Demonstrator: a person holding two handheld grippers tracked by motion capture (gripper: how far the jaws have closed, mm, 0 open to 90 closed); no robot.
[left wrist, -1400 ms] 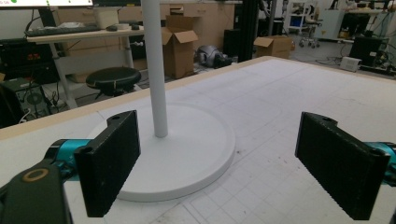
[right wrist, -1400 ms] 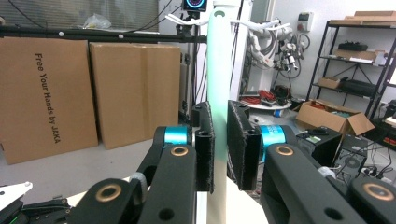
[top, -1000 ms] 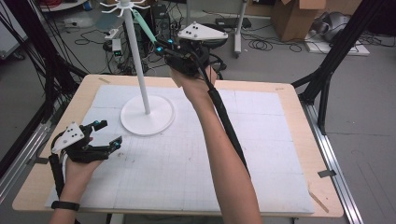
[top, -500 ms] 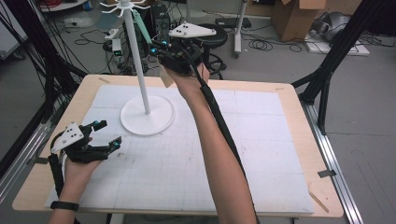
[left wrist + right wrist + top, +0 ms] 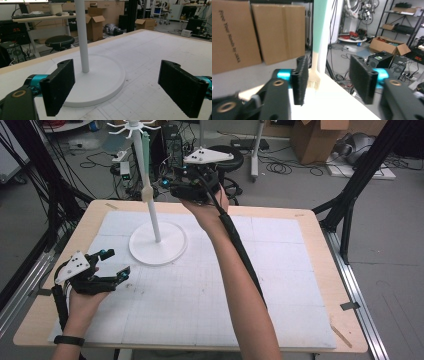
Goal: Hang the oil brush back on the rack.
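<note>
High view: a wooden table [image 5: 320,227] under a white gridded mat [image 5: 200,290] carries a white round-based hook stand [image 5: 158,240], from whose top hangs a green-handled, cream-headed brush [image 5: 145,170]. The right gripper [image 5: 172,182], jaws just opened, nothing between them, should back straight off so as not to swing it. The left gripper [image 5: 116,265] rests open beside the base.

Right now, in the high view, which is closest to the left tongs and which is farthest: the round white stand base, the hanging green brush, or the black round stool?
1. Round white stand base, just beyond the left tongs on the table.
2. Hanging green brush with a cream head, higher up beside the stand's pole.
3. Black round stool, on the floor past the table's far edge.
</note>
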